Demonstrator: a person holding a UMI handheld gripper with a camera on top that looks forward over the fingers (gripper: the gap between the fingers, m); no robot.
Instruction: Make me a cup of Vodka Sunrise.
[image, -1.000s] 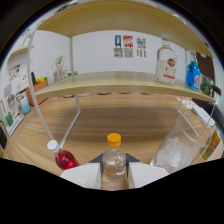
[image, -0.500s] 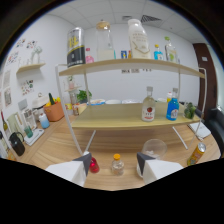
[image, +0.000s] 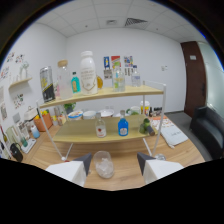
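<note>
Two fingers frame the glass (image: 104, 164), which stands on the bench (image: 125, 172) between the jaws (image: 114, 161) and just ahead of them, a little nearer the left finger, with a gap showing at either side. So the jaws are spread, not pinching it. The glass is upright, its long axis vertical, and looks to hold ice.

Beyond it, the lower shelf (image: 80, 135) carries a clear bottle with a red label (image: 100, 126), likely the vodka, slightly left of the jaws' line, and a blue bottle (image: 123, 125) just to its right. The gripper is held level and high, looking over the glass toward the rack.

Since the glass already stands ready, my guess is the next reach goes forward and slightly left, to a bottle.
</note>
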